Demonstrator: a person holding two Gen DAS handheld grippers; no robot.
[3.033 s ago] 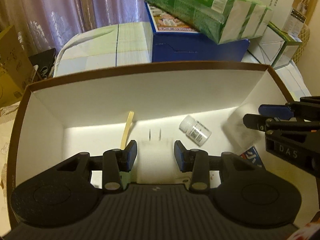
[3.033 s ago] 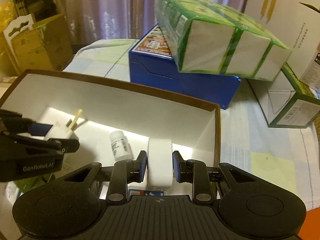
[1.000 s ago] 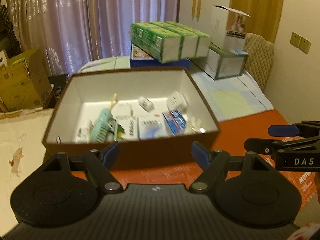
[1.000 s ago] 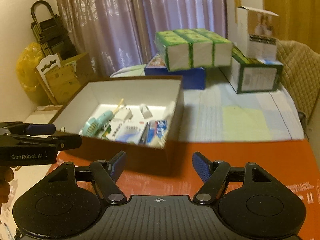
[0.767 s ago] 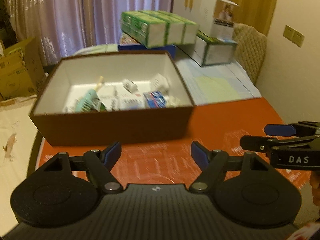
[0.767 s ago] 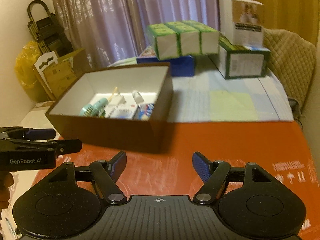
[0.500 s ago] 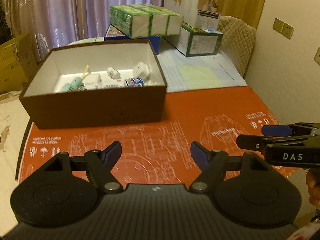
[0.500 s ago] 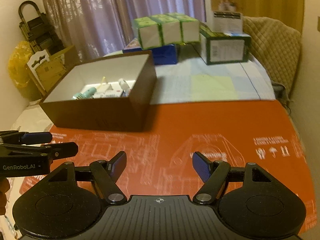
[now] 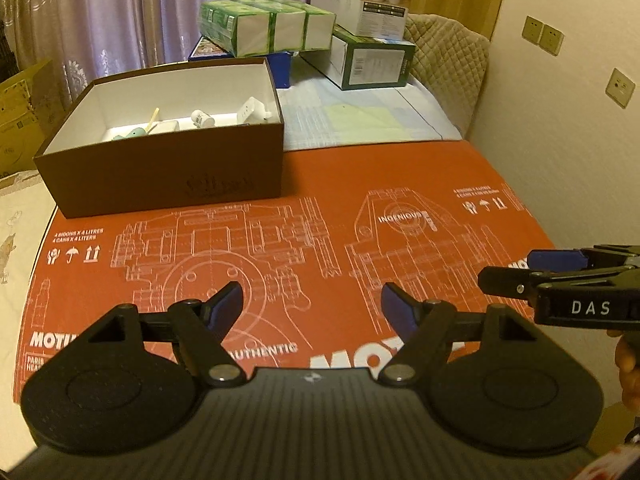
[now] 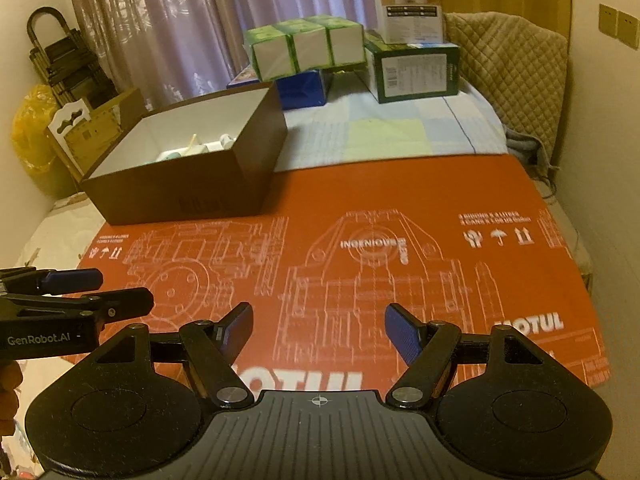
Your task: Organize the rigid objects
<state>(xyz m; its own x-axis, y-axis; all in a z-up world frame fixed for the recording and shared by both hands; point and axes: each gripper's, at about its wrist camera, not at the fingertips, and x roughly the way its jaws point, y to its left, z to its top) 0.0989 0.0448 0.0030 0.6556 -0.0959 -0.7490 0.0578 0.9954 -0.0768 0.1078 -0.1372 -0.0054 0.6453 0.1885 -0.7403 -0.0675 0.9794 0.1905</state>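
A brown box [image 9: 160, 176] with white inner walls stands at the far left of the red printed mat [image 9: 320, 232]. Inside it lie a small white bottle [image 9: 202, 118], a white plug adapter [image 9: 252, 110], a teal item [image 9: 130, 134] and a pale stick [image 9: 152, 116]. My left gripper [image 9: 312, 306] hovers open over the near mat, nothing between its blue pads. My right gripper [image 10: 319, 328] is open and empty too, well back from the box [image 10: 180, 196]. Each gripper shows at the edge of the other's view: right gripper [image 9: 536, 272], left gripper [image 10: 96, 290].
Behind the box sit a blue carton [image 9: 280, 66], green-wrapped packs [image 9: 268, 30], a green-and-white carton [image 9: 372, 64] and a tall white box [image 9: 372, 0] on a checked cloth [image 9: 360, 120]. A quilted chair back [image 9: 448, 68] stands right, curtains behind, cardboard boxes [image 10: 100, 128] left.
Both grippers have pulled back from the box toward the near edge of the mat. The box now looks smaller and farther off, and more of the mat shows. Both stay open and empty.
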